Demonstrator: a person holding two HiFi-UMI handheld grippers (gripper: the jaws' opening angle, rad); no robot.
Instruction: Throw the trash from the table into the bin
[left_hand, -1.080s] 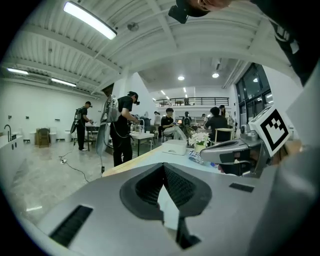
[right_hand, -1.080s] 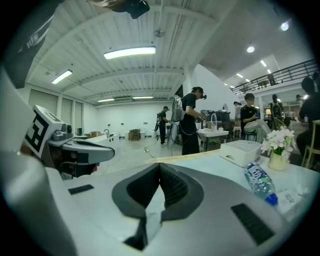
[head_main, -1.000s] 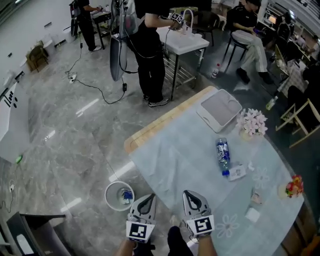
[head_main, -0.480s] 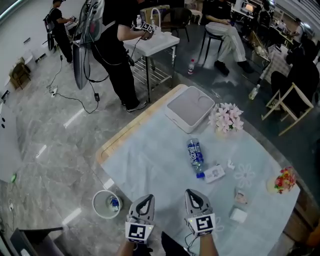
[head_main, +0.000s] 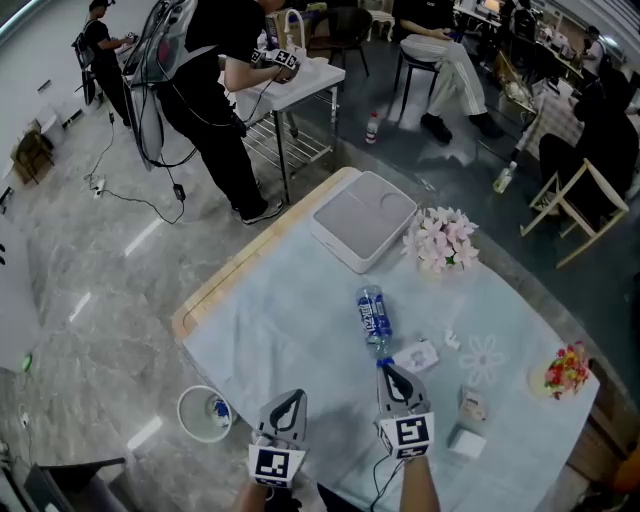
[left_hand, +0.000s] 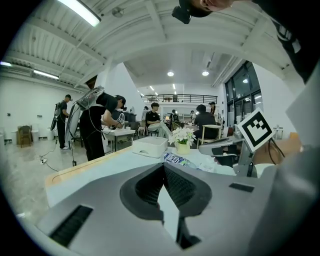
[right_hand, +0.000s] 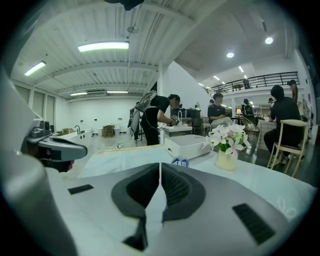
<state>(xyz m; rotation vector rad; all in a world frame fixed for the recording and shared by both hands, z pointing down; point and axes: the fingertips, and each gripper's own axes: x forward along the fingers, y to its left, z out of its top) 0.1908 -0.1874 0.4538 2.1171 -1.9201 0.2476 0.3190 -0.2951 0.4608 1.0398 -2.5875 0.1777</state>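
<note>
Plainly, the trash is a clear bottle (head_main: 373, 315) with a blue label and a blue cap. It lies on its side mid-bench with the cap toward the person, and a white packet (head_main: 416, 356) sits just beside the cap at 4 o'clock. The right gripper (head_main: 389, 369) hovers with the bottle at its 12 o'clock and its tip close to the cap; I cannot tell whether they touch. Its fingers are pressed together on nothing. The left gripper (head_main: 290, 398), at 9 o'clock of the right one, is over bare cloth (head_main: 300, 320) with its fingers likewise closed and empty. The bin (head_main: 203, 413), a small white pail, stands on the floor (head_main: 120, 300) at 9 o'clock of the left gripper, just off the wooden left edge of the bench (head_main: 250, 262). Open cloth runs from the bottle to that edge. A tray (head_main: 362, 218) and flowers (head_main: 440, 240) lie at 12 and 1 o'clock of the bottle. The bin holds something blue and white that I cannot make out. In the right gripper view only a bit of the blue shows above the fingers. The frame bottom cuts off the bench's near corner.
</note>
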